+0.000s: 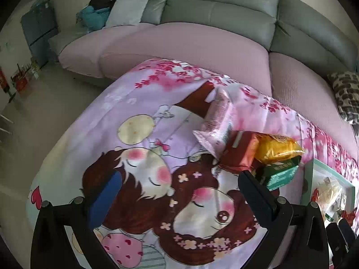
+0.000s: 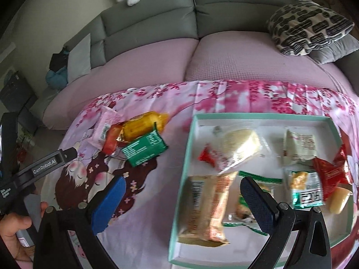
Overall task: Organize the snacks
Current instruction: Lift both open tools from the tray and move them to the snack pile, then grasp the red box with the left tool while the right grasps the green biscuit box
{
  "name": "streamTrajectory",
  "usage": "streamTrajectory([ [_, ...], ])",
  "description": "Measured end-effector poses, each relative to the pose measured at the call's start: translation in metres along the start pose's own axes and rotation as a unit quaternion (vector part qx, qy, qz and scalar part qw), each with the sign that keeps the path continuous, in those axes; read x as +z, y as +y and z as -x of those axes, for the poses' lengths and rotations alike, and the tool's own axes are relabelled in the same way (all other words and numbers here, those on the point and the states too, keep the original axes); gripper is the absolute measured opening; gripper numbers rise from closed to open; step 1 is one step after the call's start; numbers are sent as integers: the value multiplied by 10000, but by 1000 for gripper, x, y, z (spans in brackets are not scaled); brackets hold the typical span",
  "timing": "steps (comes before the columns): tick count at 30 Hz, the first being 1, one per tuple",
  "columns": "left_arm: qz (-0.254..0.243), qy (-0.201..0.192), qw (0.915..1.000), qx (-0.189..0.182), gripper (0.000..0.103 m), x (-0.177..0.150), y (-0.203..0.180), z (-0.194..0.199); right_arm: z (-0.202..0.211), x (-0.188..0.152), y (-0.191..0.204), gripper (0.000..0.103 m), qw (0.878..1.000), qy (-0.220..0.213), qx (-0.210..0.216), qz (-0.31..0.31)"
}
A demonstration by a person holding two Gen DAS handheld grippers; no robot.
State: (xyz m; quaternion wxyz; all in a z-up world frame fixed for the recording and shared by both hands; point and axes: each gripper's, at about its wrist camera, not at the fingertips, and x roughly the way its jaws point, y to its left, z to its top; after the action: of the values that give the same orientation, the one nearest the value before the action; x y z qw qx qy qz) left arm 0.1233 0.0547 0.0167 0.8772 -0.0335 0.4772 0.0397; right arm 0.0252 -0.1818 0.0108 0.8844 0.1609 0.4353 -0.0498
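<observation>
Your snack sorting looks more than half done: the mint-rimmed tray (image 2: 332, 123) on the cartoon-print cloth (image 2: 143, 231) already holds most of the packets, among them a long beige bar (image 2: 206, 204), a clear bag of pale crackers (image 2: 237, 148), a white sachet (image 2: 298, 145) and red wrappers (image 2: 329, 174) at its right edge. 4 snacks are left outside, bunched together on the cloth just left of the tray: a pink packet (image 1: 218, 121), a red-orange packet (image 1: 241, 150), a yellow packet (image 1: 278, 149) lying partly on it, and a green packet (image 1: 281, 174). Your left gripper (image 1: 177, 192) hovers with fingers spread wide and nothing between them, close to that cluster. Your right gripper (image 2: 181, 197) hangs over the tray's near left corner, likewise parted and empty. Judging by this, 4 transfers would finish the job.
</observation>
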Motion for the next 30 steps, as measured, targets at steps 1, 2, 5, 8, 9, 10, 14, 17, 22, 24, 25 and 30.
streamTrajectory([
  [1,56,-2,10000,-4,103,0,4,0,-1,0,2,103,10000,-2,23,1],
  [2,109,0,9999,-8,103,0,8,0,-3,-1,4,103,10000,-4,58,2],
  [5,206,11,9998,-34,103,0,15,0,-10,-3,8,103,9998,96,188,8],
  [8,270,42,9995,-143,103,1,18,-2,-17,-5,12,103,9995,210,231,-17],
  [9,269,51,9995,-165,103,2,18,-3,-19,-5,13,103,9994,237,258,-16],
  [10,261,64,9994,-198,103,2,17,-4,-21,-6,14,103,9993,259,281,-2],
  [14,226,152,9989,-375,103,4,11,-12,-26,-5,21,103,9991,275,323,91],
  [17,236,260,9973,-647,103,4,4,-21,-30,-2,27,103,9988,255,376,202],
  [22,288,409,9928,-1085,103,6,-7,-35,-43,2,37,103,9980,325,454,309],
  [24,397,481,9892,-1330,103,6,-8,-43,-47,4,43,103,9976,314,428,454],
  [25,434,510,9879,-1398,103,7,-9,-46,-50,4,46,103,9973,311,413,530],
  [30,449,389,9878,-1440,103,12,-12,-59,-64,11,58,103,9956,344,497,716],
])
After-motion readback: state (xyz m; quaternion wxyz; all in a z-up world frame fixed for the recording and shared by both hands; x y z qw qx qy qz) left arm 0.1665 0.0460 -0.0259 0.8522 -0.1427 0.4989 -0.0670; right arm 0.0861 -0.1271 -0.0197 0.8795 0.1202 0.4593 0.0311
